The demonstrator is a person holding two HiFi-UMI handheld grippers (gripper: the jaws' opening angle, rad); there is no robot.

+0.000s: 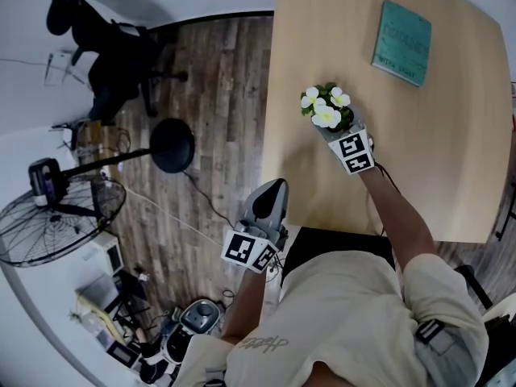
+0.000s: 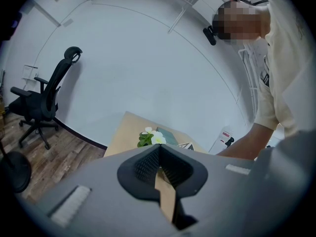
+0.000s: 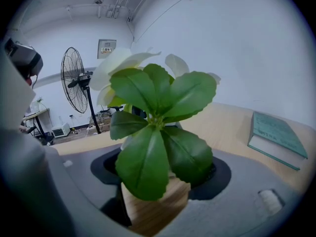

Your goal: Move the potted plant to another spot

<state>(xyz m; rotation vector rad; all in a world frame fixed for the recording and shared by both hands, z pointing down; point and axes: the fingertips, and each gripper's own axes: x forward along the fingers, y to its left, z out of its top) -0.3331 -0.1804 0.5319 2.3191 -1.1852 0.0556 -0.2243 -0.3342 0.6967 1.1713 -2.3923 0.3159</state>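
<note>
The right gripper (image 3: 160, 168) had its jaws spread wide around the plant (image 3: 157, 132). Its pads seemed to sit against the pot, though the leaves hid the contact. The right gripper view showed mostly broad green leaves and a strip of table beneath. Only the head view gave the white flowers from above and the plant's place, standing on the left half of the table (image 1: 439, 180), near its left edge.

The left gripper (image 2: 159, 149) had its jaws pressed together with nothing between them. In the head view it hung off the table's near-left corner, above the floor (image 1: 218, 79), well apart from the plant. Its own view looked across the tabletop and caught the plant side-on, with the book (image 1: 401, 43) behind it, a line-up that neither other view gave.

Bare wood lay open to the plant's right and toward the near edge. The book sat well apart, by the far right corner.

The table was pale wood and the floor dark planks. The walls were white. A black chair (image 1: 105, 63) stood across the floor and a fan (image 1: 60, 216) on a stand was nearer, with cables and small gear on the floor by it.
</note>
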